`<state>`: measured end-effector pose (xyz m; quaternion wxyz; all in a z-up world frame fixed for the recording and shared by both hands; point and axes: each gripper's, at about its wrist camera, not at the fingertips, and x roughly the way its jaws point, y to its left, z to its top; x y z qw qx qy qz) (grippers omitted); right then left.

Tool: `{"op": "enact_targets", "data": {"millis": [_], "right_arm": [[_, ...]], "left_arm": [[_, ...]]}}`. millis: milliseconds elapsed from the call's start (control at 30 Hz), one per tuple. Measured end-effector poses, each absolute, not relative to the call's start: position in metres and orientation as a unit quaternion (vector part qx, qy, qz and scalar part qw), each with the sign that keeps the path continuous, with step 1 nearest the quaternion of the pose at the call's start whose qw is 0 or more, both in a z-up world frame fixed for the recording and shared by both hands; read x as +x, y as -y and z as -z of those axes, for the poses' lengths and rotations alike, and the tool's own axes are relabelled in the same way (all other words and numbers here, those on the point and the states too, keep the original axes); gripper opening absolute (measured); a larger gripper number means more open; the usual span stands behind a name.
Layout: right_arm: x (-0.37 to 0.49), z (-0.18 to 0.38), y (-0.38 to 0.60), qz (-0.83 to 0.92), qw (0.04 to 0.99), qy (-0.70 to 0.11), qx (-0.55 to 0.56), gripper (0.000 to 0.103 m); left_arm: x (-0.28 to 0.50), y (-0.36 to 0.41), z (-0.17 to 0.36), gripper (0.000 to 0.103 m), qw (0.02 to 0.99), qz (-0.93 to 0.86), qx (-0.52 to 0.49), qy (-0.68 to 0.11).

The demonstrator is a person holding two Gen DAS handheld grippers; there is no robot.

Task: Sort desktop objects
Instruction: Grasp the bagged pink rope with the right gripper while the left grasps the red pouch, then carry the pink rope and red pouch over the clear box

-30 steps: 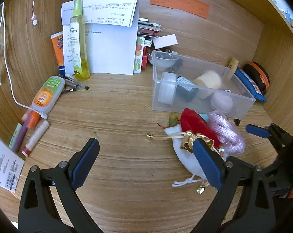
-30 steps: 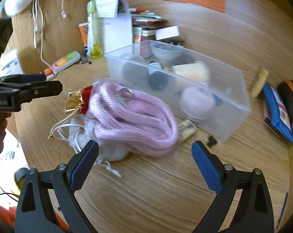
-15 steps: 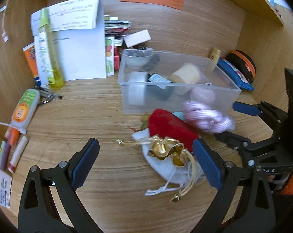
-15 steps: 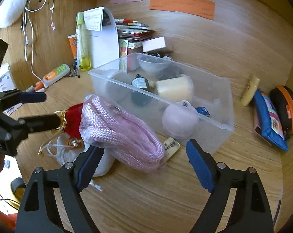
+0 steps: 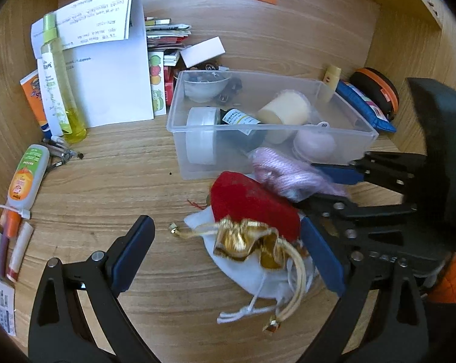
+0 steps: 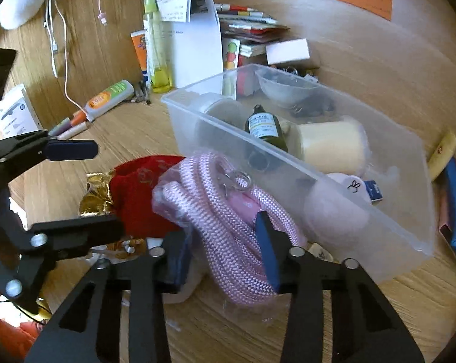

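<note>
Closing around the bagged pink rope (image 6: 228,227), the right gripper (image 6: 224,248) has narrowed sharply from the wide spread it showed a second ago, and its blue fingers (image 6: 265,248) now bracket the coil, which sits on the tabletop (image 6: 288,326) just in front of the clear plastic bin (image 6: 379,220); whether the pads already bite firmly is hard to judge, since the plastic wrap blurs the contact. That suggests the rope is the next item bound for the bin, though it has not yet been lifted. The left gripper (image 5: 228,251) has drifted nearer the pouches and hangs with its fingers released, spread wide around the red pouch (image 5: 252,202) with its gold trim and the white drawstring pouch (image 5: 258,275) beneath it. The bin already holds a dark bottle (image 6: 262,128), a cream roll (image 6: 330,145) and a pale pink round case (image 6: 336,208), so free room is limited. The red pouch touches the rope's left side and may drag along.
</note>
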<state>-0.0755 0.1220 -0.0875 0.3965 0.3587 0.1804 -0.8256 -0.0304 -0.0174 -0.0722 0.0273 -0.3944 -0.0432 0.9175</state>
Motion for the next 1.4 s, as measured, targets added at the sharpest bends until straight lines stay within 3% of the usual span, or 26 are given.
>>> {"op": "enact_targets", "data": {"millis": [167, 533, 600, 667, 733, 800, 833, 867, 1100, 1400], "right_arm": [[-0.073, 0.070, -0.145, 0.835, 0.397, -0.139, 0.354, 0.021], [-0.091, 0.061, -0.230, 0.846, 0.359, -0.021, 0.393, 0.014], [-0.092, 0.060, -0.239, 0.856, 0.340, -0.025, 0.388, 0.014], [-0.092, 0.059, -0.243, 0.864, 0.328, -0.039, 0.380, 0.015], [-0.092, 0.058, -0.244, 0.864, 0.331, -0.050, 0.376, 0.023], [-0.089, 0.058, -0.241, 0.858, 0.346, -0.063, 0.375, 0.045], [-0.087, 0.060, -0.239, 0.855, 0.352, -0.072, 0.375, 0.061], [-0.084, 0.064, -0.237, 0.853, 0.356, -0.082, 0.373, 0.065], [-0.067, 0.090, -0.210, 0.820, 0.395, -0.147, 0.386, 0.064], [-0.065, 0.108, -0.189, 0.807, 0.385, -0.203, 0.400, 0.070]], "left_arm": [[-0.048, 0.019, 0.079, 0.098, 0.041, -0.909, -0.411, 0.057], [-0.071, -0.005, 0.091, 0.097, 0.050, -0.908, -0.415, 0.006], [-0.070, -0.007, 0.094, 0.083, 0.047, -0.910, -0.412, 0.003], [-0.071, -0.005, 0.094, 0.076, 0.051, -0.909, -0.413, 0.008], [-0.068, -0.004, 0.092, 0.068, 0.045, -0.912, -0.407, 0.011], [-0.067, -0.003, 0.091, 0.063, 0.042, -0.914, -0.404, 0.014], [-0.066, -0.002, 0.090, 0.061, 0.041, -0.915, -0.401, 0.016], [-0.065, -0.002, 0.089, 0.059, 0.038, -0.916, -0.399, 0.017], [-0.059, 0.000, 0.080, 0.042, 0.024, -0.923, -0.383, 0.016], [-0.044, 0.006, 0.055, 0.042, 0.023, -0.938, -0.345, 0.036]]}}
